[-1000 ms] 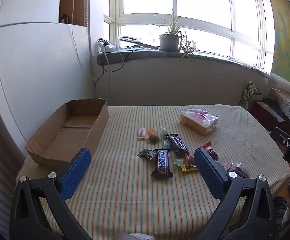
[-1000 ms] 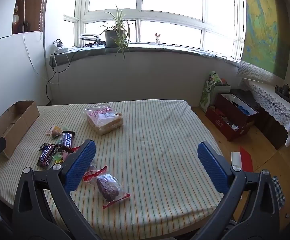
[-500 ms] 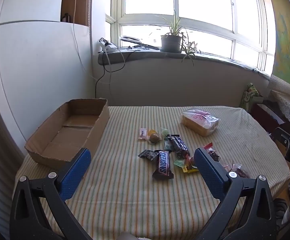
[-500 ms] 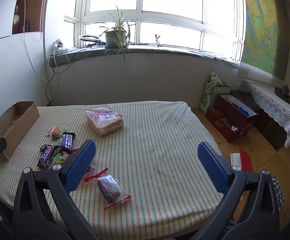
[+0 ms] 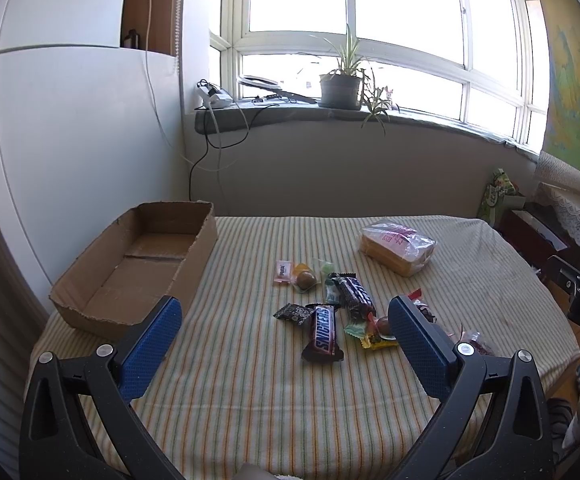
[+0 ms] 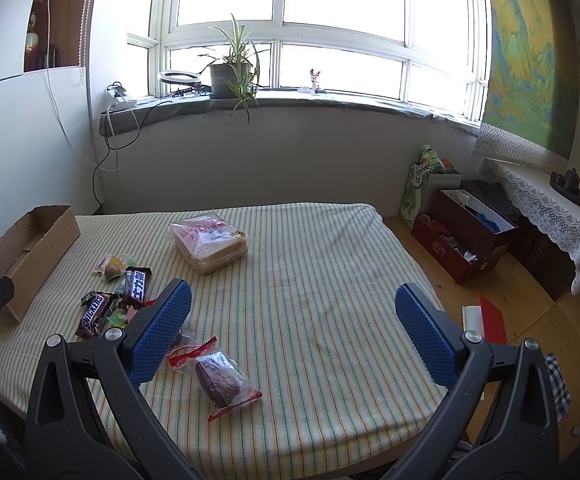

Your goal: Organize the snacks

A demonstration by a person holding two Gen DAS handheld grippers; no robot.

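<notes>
Both the left gripper (image 5: pixel 281 344) and the right gripper (image 6: pixel 292 332) are hovering spread and empty over the table (image 5: pixel 249 420), where light, crinkly, slippery snacks (image 5: pixel 324 330) are lying mid-surface, probably best pinched across each wrapper's middle, near the cardboard box (image 5: pixel 89 308) sitting at the left edge.

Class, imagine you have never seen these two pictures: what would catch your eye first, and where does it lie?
Most striking is the heap of sweets around a Snickers bar in the middle of the striped tablecloth. Left of it stands an empty cardboard box, and farther back on the right lies a bag of sliced bread.
</notes>
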